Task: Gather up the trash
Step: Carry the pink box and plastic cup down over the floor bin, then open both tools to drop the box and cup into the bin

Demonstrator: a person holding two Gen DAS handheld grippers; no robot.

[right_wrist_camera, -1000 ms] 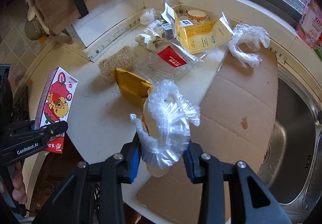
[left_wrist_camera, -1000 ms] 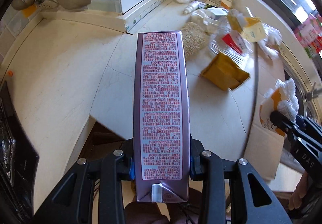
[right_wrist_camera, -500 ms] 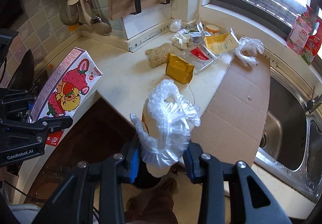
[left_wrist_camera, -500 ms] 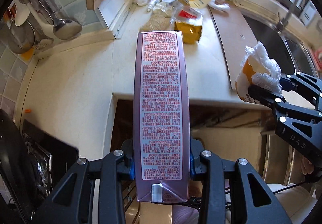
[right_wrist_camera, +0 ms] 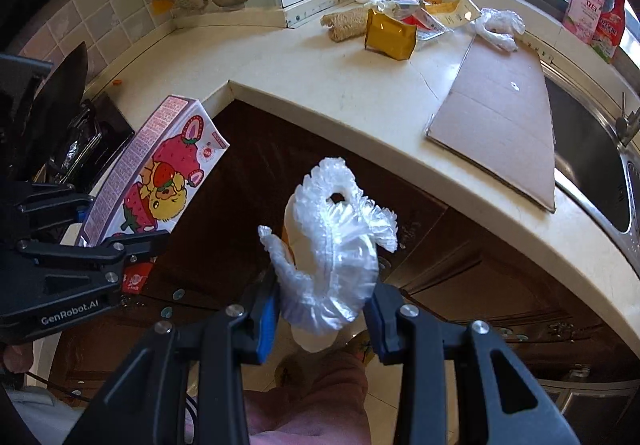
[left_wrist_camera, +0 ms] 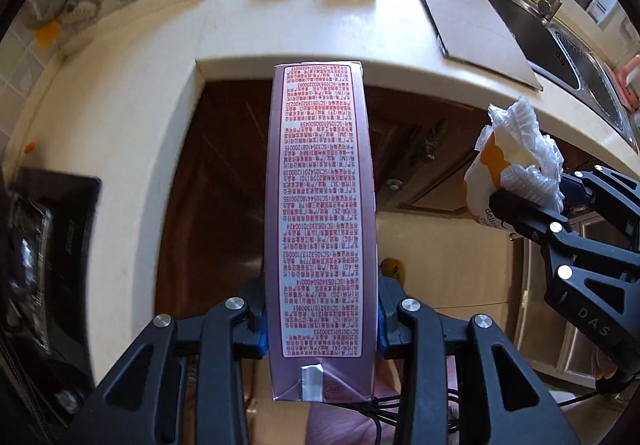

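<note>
Left wrist view is showing the left gripper (left_wrist_camera: 320,319) clenching the tall pink strawberry-print carton (left_wrist_camera: 322,213), its blue pads pressing on the two narrow flanks near the folded end while the printed side is running away from the camera, and the carton is now hanging past the edge of the cream stone countertop (left_wrist_camera: 280,41), over the dark brown wooden cabinet doors (left_wrist_camera: 224,173), where a second ago it was lying above the countertop surface itself. Right wrist view is telling the same story: the right gripper (right_wrist_camera: 322,311) is squeezing the crumpled clear plastic wrap bundled around a white and orange paper cup (right_wrist_camera: 332,257), the bundle is sitting squarely between the two pads and bulging above them, and it too is now floating off the countertop, in front of the cabinet, with the person's pink trouser leg (right_wrist_camera: 308,401) and pale floor below. Both hands are carrying their loads away from the countertop, so I judge this to be the transport step toward a bin that no view is showing. Farther back on the countertop, more trash is waiting: the flat brown cardboard sheet (right_wrist_camera: 500,117), the mustard-yellow foil pouch (right_wrist_camera: 390,33), the straw-coloured noodle block (right_wrist_camera: 344,25) and the loose clear plastic glove (right_wrist_camera: 500,27) near the window.
</note>
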